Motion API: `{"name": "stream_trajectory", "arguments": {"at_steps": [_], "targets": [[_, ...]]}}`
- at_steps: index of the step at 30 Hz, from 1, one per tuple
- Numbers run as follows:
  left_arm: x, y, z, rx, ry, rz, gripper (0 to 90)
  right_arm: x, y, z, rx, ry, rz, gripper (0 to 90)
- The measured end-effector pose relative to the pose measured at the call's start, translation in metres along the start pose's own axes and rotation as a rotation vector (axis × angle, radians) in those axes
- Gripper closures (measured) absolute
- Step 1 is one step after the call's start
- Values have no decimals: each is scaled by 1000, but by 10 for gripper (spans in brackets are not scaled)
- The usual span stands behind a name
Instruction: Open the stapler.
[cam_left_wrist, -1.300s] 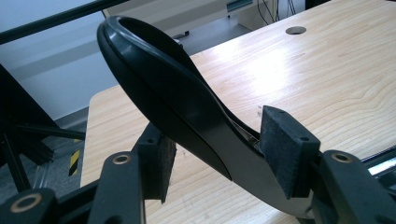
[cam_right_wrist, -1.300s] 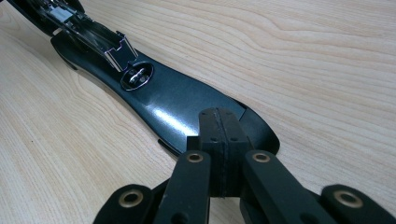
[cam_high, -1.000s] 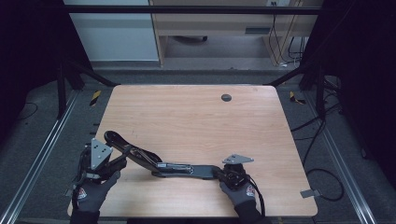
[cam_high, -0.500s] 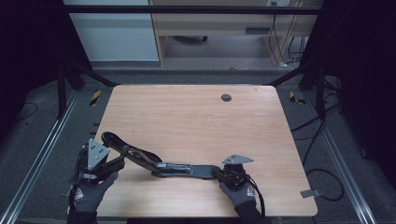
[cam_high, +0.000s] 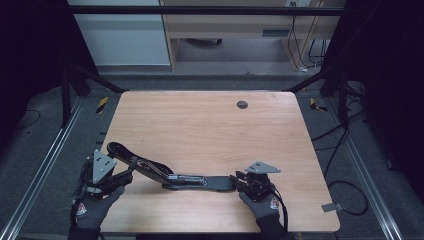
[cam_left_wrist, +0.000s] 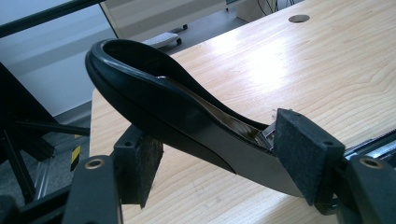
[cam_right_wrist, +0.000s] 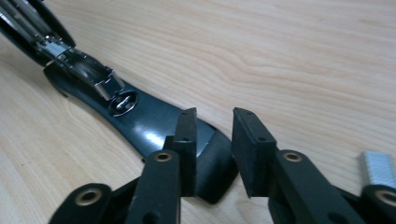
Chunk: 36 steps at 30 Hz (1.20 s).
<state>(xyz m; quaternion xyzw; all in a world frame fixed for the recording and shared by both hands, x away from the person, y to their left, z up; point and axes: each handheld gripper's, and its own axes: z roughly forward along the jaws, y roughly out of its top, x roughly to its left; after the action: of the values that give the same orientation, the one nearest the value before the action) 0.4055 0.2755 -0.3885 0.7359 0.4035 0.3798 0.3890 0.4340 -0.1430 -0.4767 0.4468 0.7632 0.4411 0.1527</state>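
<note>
A black stapler (cam_high: 170, 175), swung fully open, lies on the near part of the wooden table (cam_high: 210, 125), well short of the round grommet hole (cam_high: 242, 104) at the far side. Its base plate lies flat; its top arm (cam_left_wrist: 154, 93) rises away from the base toward the left. The left gripper (cam_high: 117, 175) brackets that raised arm; its jaws have just been opening, and in the left gripper view the right pad (cam_left_wrist: 303, 149) sits against the arm while the left pad (cam_left_wrist: 140, 163) appears just clear of it, so the hold looks released or nearly so. The right gripper (cam_right_wrist: 212, 140) stands at the base plate's near end (cam_right_wrist: 205, 158); its jaws have just been opening and now stand moderately apart, gripping nothing. A strip of staples (cam_right_wrist: 376, 168) lies just beside that gripper. Judgement: both tools are letting go of the opened stapler. To do this well, widen each jaw fully before drawing back, withdraw straight along the jaw line, and avoid nudging the raised arm or the staples.
</note>
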Motion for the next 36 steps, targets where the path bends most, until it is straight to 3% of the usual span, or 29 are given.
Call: {"name": "stream_trajectory", "arguments": {"at_steps": [18,29,36], "targets": [[2,-9,-10,24,-2,-5,310,-15,3,-12,-6,-13,30,649],[5,-23,-13,51,2,-29,323,-36,3,-31,-23,-76,48,658],[6,-36,-14,72,-1,-41,343,-48,1,-39,-3,-132,49,669]]}}
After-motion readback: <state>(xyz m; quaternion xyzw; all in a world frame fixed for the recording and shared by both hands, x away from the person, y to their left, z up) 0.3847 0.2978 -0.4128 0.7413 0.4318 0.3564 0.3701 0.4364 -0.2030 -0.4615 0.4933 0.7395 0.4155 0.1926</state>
